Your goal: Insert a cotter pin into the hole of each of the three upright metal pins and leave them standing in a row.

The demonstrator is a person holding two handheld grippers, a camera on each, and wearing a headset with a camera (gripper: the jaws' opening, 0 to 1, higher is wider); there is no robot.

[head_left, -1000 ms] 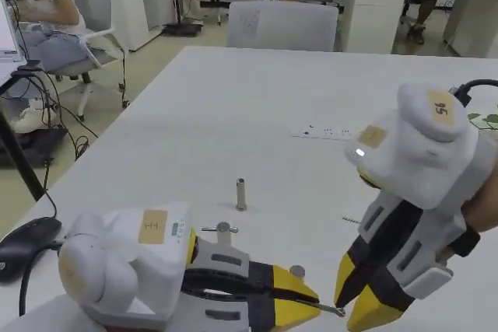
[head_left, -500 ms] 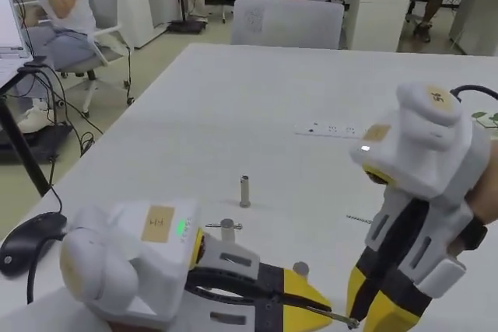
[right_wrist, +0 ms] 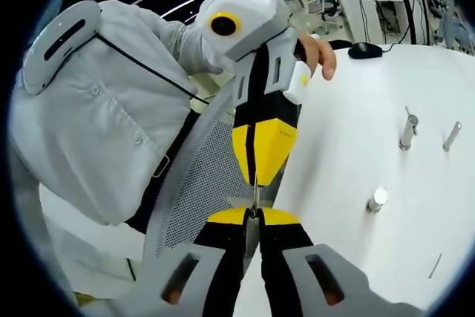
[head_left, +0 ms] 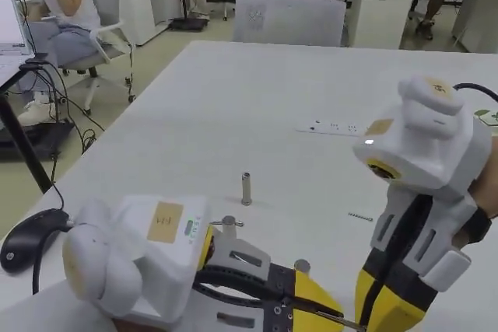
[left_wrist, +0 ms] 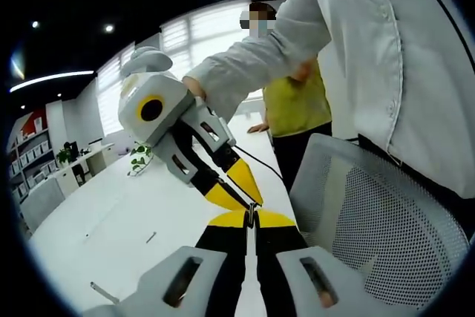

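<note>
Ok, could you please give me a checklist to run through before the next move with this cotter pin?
1. Left gripper shut on the held cotter pin: ok.
2. Right gripper shut on the same pin: ok.
3. Near metal pin upright: ok; its hole free: cannot tell.
4. Middle metal pin already pinned: ok.
5. Far metal pin upright: ok.
6. Spare cotter pin on the table: ok.
</note>
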